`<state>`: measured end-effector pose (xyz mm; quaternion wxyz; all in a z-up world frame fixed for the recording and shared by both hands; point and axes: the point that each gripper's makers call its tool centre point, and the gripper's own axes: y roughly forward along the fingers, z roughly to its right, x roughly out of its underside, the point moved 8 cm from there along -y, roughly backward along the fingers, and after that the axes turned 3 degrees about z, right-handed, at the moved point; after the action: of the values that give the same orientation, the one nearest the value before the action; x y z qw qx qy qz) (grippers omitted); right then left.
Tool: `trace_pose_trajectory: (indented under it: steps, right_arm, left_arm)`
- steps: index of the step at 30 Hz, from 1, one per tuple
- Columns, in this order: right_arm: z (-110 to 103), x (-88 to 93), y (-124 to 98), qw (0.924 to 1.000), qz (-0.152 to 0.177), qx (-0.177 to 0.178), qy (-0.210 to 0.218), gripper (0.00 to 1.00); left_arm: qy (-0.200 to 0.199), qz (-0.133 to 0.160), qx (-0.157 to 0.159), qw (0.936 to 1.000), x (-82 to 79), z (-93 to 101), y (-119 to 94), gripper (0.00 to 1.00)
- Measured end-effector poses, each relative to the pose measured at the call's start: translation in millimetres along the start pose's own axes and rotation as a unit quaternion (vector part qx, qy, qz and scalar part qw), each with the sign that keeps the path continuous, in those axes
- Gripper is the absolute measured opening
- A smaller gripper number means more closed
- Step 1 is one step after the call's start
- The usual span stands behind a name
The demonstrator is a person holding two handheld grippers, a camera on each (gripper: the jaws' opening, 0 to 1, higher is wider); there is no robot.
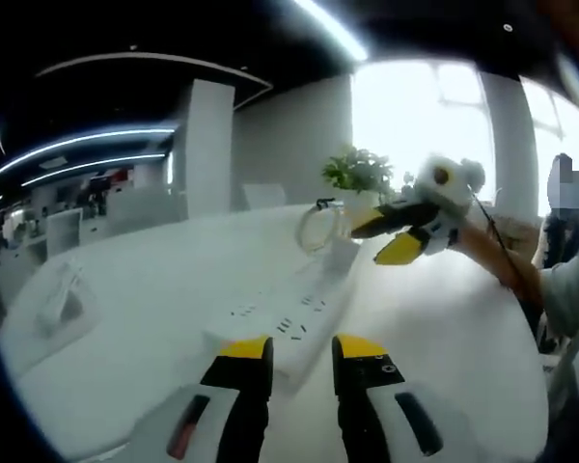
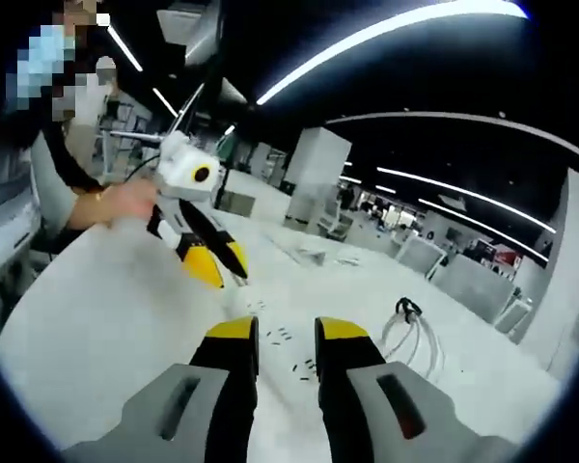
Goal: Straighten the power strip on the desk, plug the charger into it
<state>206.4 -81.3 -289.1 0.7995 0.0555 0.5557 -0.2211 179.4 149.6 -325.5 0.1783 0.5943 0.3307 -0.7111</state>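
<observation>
- Open office behind, with white pillars, long ceiling light strips, a bright window and a potted plant (image 1: 359, 172) at the far edge of the white desk (image 1: 125, 318).
- White power strip (image 1: 289, 323) lying flat on the desk, running away from the left gripper (image 1: 301, 355), near end just beyond its yellow tips.
- Left gripper's fingers spread a little, gap between them empty, hovering over the near end of the strip.
- Coiled white cable (image 1: 318, 227) near the far end of the strip; charger itself not clearly made out.
- Right gripper (image 1: 394, 234) seen in the left gripper view, coming in from the right in a person's hand, above the desk near the coil, fingers slightly parted and holding nothing.
- In the right gripper view, right gripper (image 2: 287, 338) with fingers apart and empty, socket holes of the strip (image 2: 288, 345) showing between and just ahead of them.
- Coil of cable (image 2: 411, 338) on the desk to the right of those fingers, apart from them.
- Left gripper (image 2: 215, 262) held in a hand at upper left, tips pointing down toward the desk.
</observation>
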Motion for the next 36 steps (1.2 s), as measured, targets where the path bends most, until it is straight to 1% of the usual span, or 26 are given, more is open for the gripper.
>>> trace_pose_trajectory:
  steps: [3,7,10,12,13,16,18,21,23,24,25,27,28,29,33,35,36]
  right_arm:
    - [-1,5.4,-3,0.9999,0.0,-0.003,0.013,0.22]
    - [0,11.8,-11,0.9996,-0.005,0.002,0.028,0.22]
    - [4,14.6,-18,0.9994,-0.013,0.013,0.029,0.21]
    - [11,15.6,-22,0.9984,-0.018,0.034,0.041,0.2]
    - [14,16.3,-24,0.998,-0.019,0.039,0.045,0.19]
    - [16,17.1,-28,0.9972,-0.02,0.045,0.057,0.17]
    - [16,17.6,-31,0.997,-0.026,0.039,0.062,0.17]
    - [14,21.7,-34,0.9966,-0.04,0.026,0.067,0.17]
    - [15,26.1,-37,0.9957,-0.063,0.023,0.064,0.17]
    - [14,29.1,-39,0.9949,-0.081,0.011,0.06,0.17]
    - [13,32.2,-41,0.9934,-0.101,0.009,0.054,0.17]
    - [15,35.1,-43,0.9923,-0.115,0.013,0.044,0.17]
    - [17,36.8,-44,0.9914,-0.122,0.02,0.043,0.17]
    - [20,39.0,-45,0.9906,-0.122,0.028,0.054,0.17]
    - [27,45.9,-46,0.988,-0.133,0.05,0.06,0.19]
    - [28,51.3,-43,0.9856,-0.134,0.064,0.081,0.22]
    - [29,54.1,-42,0.9847,-0.134,0.068,0.087,0.22]
  left_arm:
    - [0.003,-0.001,0.001,1.0,-0.3,0.7,0,0.25]
    - [0.005,-0.003,0.001,1.0,-0.7,0.5,1,0.25]
    - [0.004,-0.006,-0.002,1.0,0.3,-0.4,1,0.25]
    - [0.005,-0.01,-0.003,0.9999,1.0,-0.9,1,0.25]
    - [0.006,-0.011,-0.003,0.9999,1.5,-0.8,1,0.25]
    - [0.002,-0.016,-0.003,0.9999,3.7,-0.7,3,0.25]
    - [0.001,-0.019,-0.005,0.9998,5.1,-1.1,3,0.25]
    - [-0.001,-0.022,-0.008,0.9997,6.2,-1.9,4,0.25]
    - [-0.002,-0.023,-0.01,0.9997,7.0,-2.6,4,0.25]
    - [-0.003,-0.025,-0.011,0.9996,7.9,-2.8,4,0.25]
    - [-0.004,-0.026,-0.013,0.9996,8.7,-2.9,4,0.25]
    - [-0.006,-0.028,-0.015,0.9995,9.7,-3.3,4,0.24]
    - [-0.007,-0.027,-0.016,0.9995,9.5,-3.5,4,0.25]
    - [-0.008,-0.026,-0.015,0.9995,9.6,-3.4,3,0.25]
    - [-0.008,-0.027,-0.018,0.9995,9.8,-2.8,2,0.25]
    - [-0.006,-0.028,-0.021,0.9994,9.5,-3.4,2,0.25]
    - [-0.006,-0.028,-0.022,0.9993,9.3,-3.5,1,0.25]
